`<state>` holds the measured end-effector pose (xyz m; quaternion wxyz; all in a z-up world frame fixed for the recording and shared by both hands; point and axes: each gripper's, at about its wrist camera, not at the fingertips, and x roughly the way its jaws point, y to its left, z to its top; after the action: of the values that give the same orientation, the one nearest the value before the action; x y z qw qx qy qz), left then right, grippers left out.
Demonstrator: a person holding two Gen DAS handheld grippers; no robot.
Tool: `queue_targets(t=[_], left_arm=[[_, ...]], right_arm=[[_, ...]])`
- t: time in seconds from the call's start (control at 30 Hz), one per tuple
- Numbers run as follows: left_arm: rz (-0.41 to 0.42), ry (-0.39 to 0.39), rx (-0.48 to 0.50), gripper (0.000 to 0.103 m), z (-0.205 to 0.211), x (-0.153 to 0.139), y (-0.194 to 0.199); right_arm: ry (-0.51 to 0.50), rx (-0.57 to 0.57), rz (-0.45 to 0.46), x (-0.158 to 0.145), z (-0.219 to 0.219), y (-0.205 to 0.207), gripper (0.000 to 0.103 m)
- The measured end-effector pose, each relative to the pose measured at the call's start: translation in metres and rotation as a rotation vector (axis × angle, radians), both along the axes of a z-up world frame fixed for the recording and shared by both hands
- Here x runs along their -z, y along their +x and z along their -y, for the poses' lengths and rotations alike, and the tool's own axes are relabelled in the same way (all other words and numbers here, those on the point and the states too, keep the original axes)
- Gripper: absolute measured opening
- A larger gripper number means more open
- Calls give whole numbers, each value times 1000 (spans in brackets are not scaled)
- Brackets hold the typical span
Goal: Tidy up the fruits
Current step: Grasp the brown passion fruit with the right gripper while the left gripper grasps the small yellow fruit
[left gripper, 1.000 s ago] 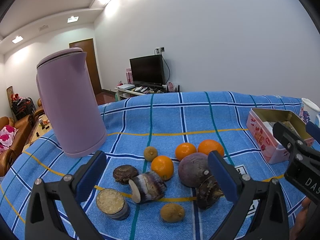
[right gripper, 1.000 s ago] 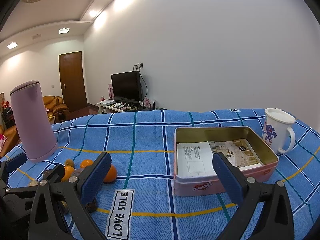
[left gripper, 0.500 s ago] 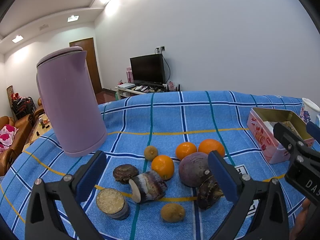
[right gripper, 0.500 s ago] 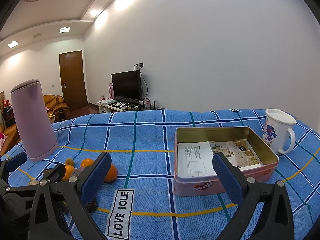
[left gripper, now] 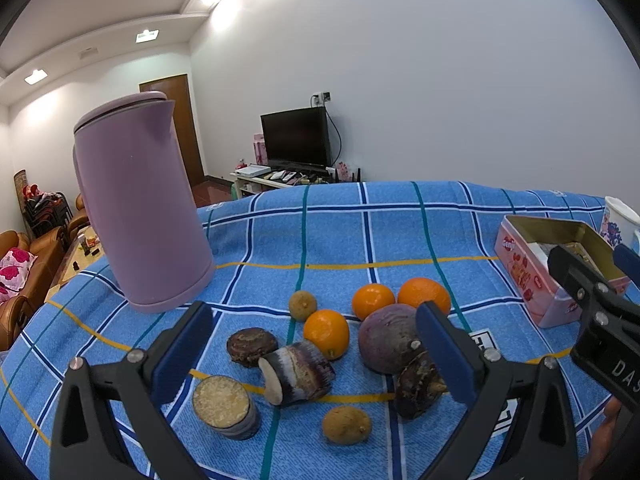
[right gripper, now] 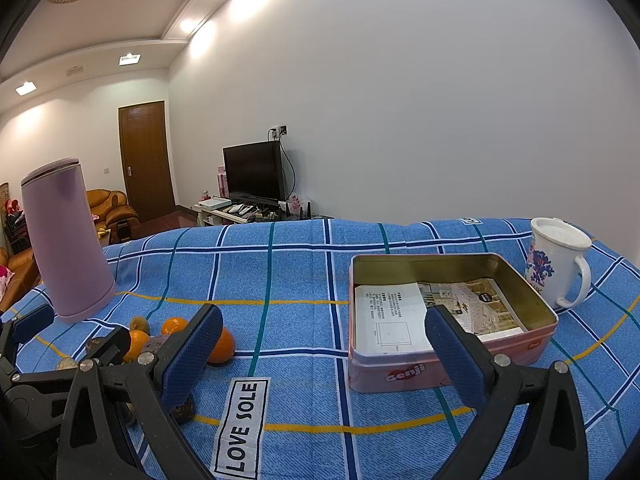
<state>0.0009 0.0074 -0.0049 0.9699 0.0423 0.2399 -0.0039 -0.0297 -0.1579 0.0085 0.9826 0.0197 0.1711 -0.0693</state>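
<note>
Both grippers wide open, empty. My left gripper (left gripper: 316, 354) hovers over the oranges (left gripper: 326, 333) clustered beside the taro pieces (left gripper: 298, 372). Advise centring one orange squarely before closing; the pink tin (right gripper: 452, 368) waits nearby.

Both views are bright and evenly lit by recessed ceiling lights (left gripper: 146, 35) high up and left of the jaws, which throw glare patches onto the white wall (right gripper: 400, 100). Shadows under the fruit are soft and short. Focus is sharp throughout; fisheye bending curves the edges, and the corners go black.
</note>
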Motion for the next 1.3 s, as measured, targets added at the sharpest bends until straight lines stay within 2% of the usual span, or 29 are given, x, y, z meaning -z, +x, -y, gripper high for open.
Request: queue_targets(t=[0.5,0.57,0.63,0.8,0.93,1.0,1.1,1.23,1.3], left_arm=[[-6,-6,15,103,-1,0,0],[-11,16,8,103,-4,0,2],[-10,26,-25,103,-15,-5,4],[-1,-88,-192,103,-74,-15,8],[-33,-81,-259,102,-99,-10,11],[-63,-93,-263,102,-104,-6,13],[-83,-103,-222,100,-102,-3,13],[-103,-63,-216,100,-97,0,17],[-120,-70,-215,100,-100,1,20]], right_arm=[[0,-2,-1,0,0,0,102],[1,-10,-7,1,-1,0,102],[6,-22,-19,1,-1,2,102],[28,-86,-57,6,-5,6,102],[55,-203,-128,12,-15,13,101],[58,-260,-166,16,-23,17,97],[49,-341,-238,22,-36,27,85],[49,-432,-335,33,-55,39,71],[44,-465,-377,39,-66,45,70]])
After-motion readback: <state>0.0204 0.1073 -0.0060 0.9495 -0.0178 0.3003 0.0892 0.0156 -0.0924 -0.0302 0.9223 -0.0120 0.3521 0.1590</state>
